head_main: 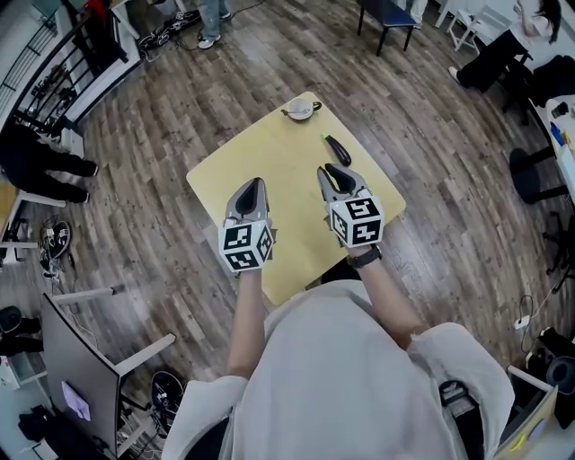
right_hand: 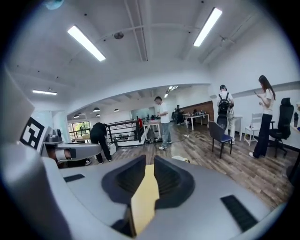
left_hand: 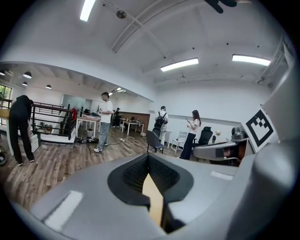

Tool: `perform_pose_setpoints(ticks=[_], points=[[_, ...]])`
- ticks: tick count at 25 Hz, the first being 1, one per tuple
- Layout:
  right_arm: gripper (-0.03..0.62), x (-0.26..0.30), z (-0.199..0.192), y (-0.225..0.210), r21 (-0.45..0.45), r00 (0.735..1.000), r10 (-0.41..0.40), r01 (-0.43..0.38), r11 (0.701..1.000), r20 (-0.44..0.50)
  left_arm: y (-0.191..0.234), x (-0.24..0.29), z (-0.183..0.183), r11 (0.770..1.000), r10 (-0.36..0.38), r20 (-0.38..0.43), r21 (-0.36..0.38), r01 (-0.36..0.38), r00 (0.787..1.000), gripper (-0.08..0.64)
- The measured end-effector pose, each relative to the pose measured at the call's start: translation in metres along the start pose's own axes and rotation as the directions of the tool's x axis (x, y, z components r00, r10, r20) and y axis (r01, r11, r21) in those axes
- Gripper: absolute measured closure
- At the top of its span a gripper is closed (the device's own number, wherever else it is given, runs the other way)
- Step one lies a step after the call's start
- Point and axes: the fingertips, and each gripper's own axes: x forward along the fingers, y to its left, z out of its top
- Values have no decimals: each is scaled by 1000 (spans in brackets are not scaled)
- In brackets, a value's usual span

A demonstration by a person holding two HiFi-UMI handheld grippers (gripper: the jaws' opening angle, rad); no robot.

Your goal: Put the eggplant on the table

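The eggplant (head_main: 337,148), dark purple with a green stem, lies on the yellow table (head_main: 260,153) near its right edge, free of both grippers. My right gripper (head_main: 334,171) hovers just short of it, above the table. In the right gripper view my right gripper (right_hand: 150,161) shows a narrow gap between its jaws, with only the yellow tabletop seen through it. To its left my left gripper (head_main: 255,182) is held at about the same height. In the left gripper view my left gripper (left_hand: 148,158) has its tips together and holds nothing. Neither gripper view shows the eggplant.
A small bowl (head_main: 299,110) sits at the table's far corner. Wood floor surrounds the table. A blue chair (head_main: 388,13) stands beyond it, a monitor (head_main: 76,377) at the near left. Several people (left_hand: 104,119) and a dark chair (left_hand: 154,140) are farther off.
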Motion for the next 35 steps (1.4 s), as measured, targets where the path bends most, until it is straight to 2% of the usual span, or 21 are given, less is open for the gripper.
perform_pose_setpoints(ticks=[4,9,17,22,27,35], points=[[543,-18,26,19,-68,997,-28,33,997,77,0,-23,25,999,4,53,39,-6,999,551],[555,-41,49,38,-56,987,-37,46,997,155,-5,-54,53,999,-30,131,40,25,991,551],[578,-59,67,53,-115,971,-74,103,988,229,1,-82,74,997,-7,199,82,-9,980,551],[580,-60,69,61,-127,969,-66,98,987,239,1,-84,78,995,-3,210,101,-19,978,551],[580,-55,71,67,-129,971,-48,80,988,235,3,-87,84,986,19,233,156,-57,972,551],[580,-44,61,63,-142,979,-14,44,989,205,7,-70,71,990,33,200,130,-60,979,551]])
